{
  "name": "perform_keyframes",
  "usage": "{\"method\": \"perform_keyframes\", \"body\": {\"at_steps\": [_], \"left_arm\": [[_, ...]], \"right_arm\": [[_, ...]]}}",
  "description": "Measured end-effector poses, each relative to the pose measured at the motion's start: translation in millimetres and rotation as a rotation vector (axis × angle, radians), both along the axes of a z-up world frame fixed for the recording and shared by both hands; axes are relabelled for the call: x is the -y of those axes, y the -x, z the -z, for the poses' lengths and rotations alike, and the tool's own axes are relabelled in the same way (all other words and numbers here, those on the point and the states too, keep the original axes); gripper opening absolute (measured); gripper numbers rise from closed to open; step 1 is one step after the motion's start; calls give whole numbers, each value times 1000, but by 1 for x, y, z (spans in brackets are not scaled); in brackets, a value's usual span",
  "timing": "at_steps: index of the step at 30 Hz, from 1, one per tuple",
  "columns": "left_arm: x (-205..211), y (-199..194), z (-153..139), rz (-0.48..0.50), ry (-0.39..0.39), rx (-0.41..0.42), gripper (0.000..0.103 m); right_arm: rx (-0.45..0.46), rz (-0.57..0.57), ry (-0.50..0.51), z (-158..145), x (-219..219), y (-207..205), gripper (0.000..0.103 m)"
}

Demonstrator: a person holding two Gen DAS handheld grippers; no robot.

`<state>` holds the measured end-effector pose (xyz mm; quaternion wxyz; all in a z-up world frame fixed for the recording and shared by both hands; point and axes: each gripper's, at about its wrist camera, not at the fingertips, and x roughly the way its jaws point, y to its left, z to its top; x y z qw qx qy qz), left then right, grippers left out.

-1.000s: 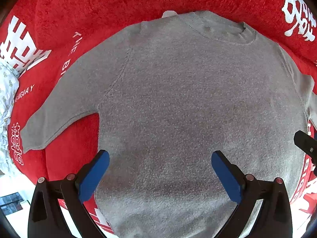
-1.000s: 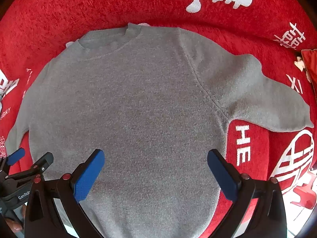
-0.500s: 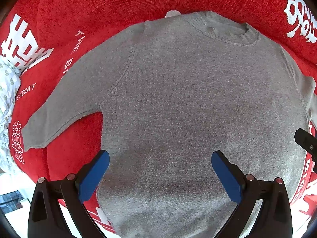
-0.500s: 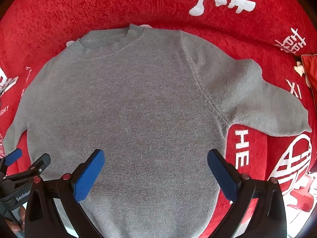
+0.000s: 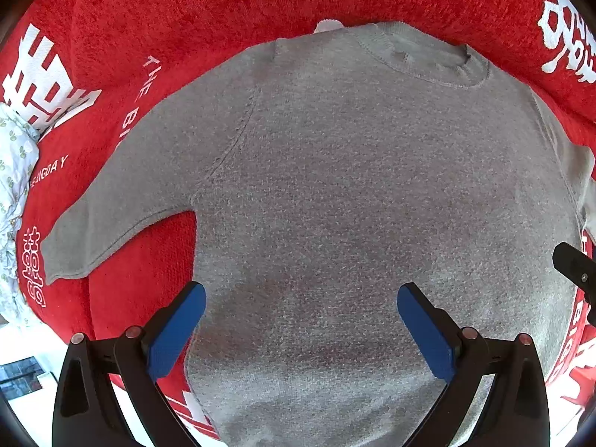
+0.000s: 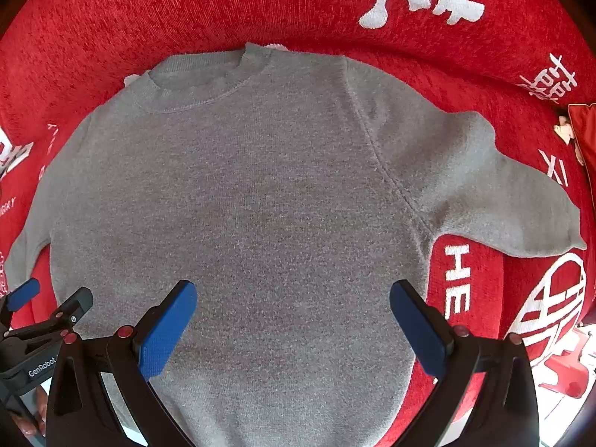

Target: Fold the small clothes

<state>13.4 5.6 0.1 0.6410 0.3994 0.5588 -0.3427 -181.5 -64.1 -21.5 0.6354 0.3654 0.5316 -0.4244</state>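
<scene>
Both my left gripper (image 5: 301,329) and right gripper (image 6: 293,326) hover released, sweater (image 5: 372,205) flat ahead of my fingers on red blanket (image 5: 223,7); risk: pinching blanket with hem.

sweater (image 5: 354,193): plain grey | blanket (image 5: 223,3): red, white lettering | gripper pads (image 6: 164,331): blue

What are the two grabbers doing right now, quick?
Left gripper: open, holding nothing, above the grey sweater.
Right gripper: open, holding nothing.
</scene>
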Motion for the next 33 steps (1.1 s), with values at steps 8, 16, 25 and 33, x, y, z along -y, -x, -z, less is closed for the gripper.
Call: {"method": "perform_keyframes", "body": {"at_steps": [8, 16, 25, 33], "left_arm": [[-2, 0, 0, -1, -3, 7, 103], [-5, -3, 1, -4, 13, 8, 103], [-11, -12, 4, -10, 37, 7, 103], [-9, -12, 5, -11, 54, -1, 103]], "right_arm": [[2, -2, -3, 0, 0, -3, 103], [2, -1, -4, 0, -1, -6, 103], [-11, -9, 5, 1, -5, -16, 103], [-21, -10, 10, 0, -5, -21, 103]]}}
